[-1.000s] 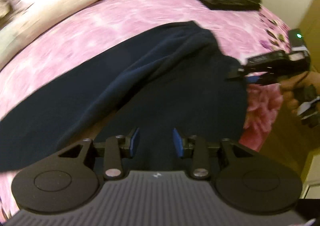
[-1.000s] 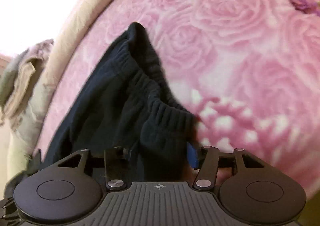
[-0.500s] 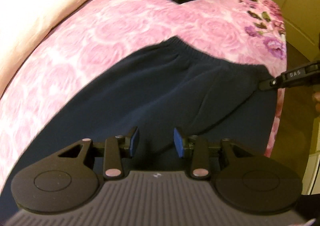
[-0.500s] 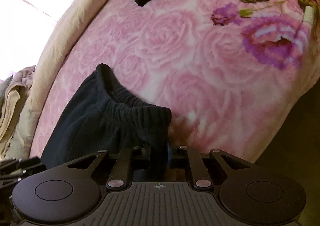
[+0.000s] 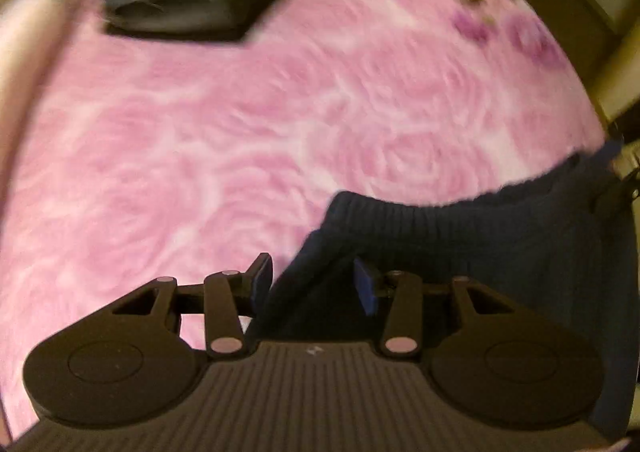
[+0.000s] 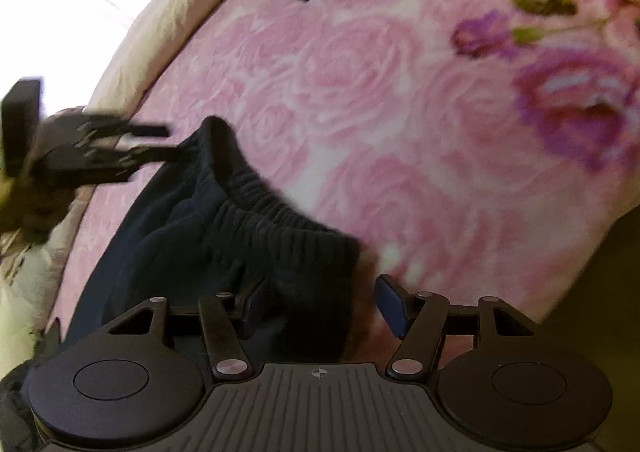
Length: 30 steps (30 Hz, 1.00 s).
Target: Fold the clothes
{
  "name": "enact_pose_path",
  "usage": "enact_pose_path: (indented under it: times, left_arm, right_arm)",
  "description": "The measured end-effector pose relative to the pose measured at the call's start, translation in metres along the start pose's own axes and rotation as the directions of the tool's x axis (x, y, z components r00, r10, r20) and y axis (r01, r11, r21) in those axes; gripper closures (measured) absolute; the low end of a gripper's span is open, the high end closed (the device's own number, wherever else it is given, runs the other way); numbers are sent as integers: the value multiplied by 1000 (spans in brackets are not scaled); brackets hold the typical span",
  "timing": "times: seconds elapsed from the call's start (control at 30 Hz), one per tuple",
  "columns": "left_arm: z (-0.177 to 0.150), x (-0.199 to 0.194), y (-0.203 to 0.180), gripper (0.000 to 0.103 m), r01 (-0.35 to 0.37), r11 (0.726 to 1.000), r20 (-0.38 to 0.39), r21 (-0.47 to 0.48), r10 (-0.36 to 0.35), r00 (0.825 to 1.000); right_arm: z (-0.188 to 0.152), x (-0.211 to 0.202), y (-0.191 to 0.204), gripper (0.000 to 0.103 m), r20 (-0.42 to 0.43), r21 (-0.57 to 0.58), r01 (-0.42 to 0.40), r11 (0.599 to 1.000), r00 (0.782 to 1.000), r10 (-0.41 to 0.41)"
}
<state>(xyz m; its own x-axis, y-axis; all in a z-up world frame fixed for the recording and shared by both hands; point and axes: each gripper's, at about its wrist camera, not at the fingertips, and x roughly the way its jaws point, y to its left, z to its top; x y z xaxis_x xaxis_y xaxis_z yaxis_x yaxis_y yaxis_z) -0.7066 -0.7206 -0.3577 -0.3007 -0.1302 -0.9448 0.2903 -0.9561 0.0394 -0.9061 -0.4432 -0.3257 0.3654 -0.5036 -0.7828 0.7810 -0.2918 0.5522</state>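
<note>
Left wrist view showed my left tool (image 5: 314,284) spread wide, its blue pads either side of a corner of the dark navy garment (image 5: 460,248) without pinching it; the picture was blurred, so I could not tell whether a pad touched the cloth. Right wrist view showed my right tool (image 6: 322,302) likewise spread, the other corner of the ribbed waistband (image 6: 280,220) bunched between its pads but not clamped. Beyond the tools the garment lay on the bed (image 6: 360,100), over a pink rose-patterned blanket, near the bed's edge, its band running from one tool to the other. I judged it a thick, soft knit: light, limp, sure to sag and drag on the fleecy blanket, not slippery and not fragile. The elastic band looked the firmest place to take hold, at both end corners, catching both layers. A stack of folded dark clothes (image 5: 180,0) sat well apart at the far side.
</note>
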Motion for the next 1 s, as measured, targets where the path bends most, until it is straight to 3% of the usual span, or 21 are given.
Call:
enact_pose_path:
  times: [0.07,0.1,0.2,0.33,0.43,0.5,0.57,0.63,0.67,0.7,0.83,1.0]
  left_arm:
    - [1,14,-2,63,19,999,-23,44,-18,1000]
    - [1,18,-4,67,21,998,-26,65,-20,999]
    - [6,10,-5,90,24,998,-33,60,-22,999]
    - [31,-13,4,91,-72,996,47,49,69,996]
    - [45,4,10,87,-81,995,28,55,80,996]
    - [44,21,10,80,-80,996,-12,39,80,997]
    - [40,16,9,78,-102,994,9,27,101,995]
    - [29,-3,7,73,-115,993,46,-4,115,992]
    - [21,-16,7,70,-125,992,61,-20,126,990]
    - [10,-30,8,70,-134,990,71,-41,136,988]
    - [-50,-88,7,66,-167,974,72,-152,179,981]
    - [-155,-128,-1,66,-242,922,-63,-304,234,970]
  right_arm:
    - [4,-1,-1,43,9,10,-13,1000,1000,13]
    - [6,-1,-1,63,14,15,-20,1000,1000,20]
    - [12,-3,-3,74,27,29,-40,999,999,39]
    - [21,-5,-4,77,52,43,-64,997,997,62]
    - [31,-6,-3,77,104,59,-26,998,994,20]
    - [32,3,-8,76,84,74,9,997,996,-16]
    - [32,8,-10,71,60,70,39,997,997,-44]
    - [30,2,-6,62,70,32,73,997,995,-75]
    - [29,-1,-4,47,76,16,89,996,993,-90]
    - [27,-6,-2,43,84,7,103,995,991,-103]
    - [18,-26,14,43,109,-48,124,991,987,-119]
    - [12,-33,63,43,105,-208,69,976,993,-48]
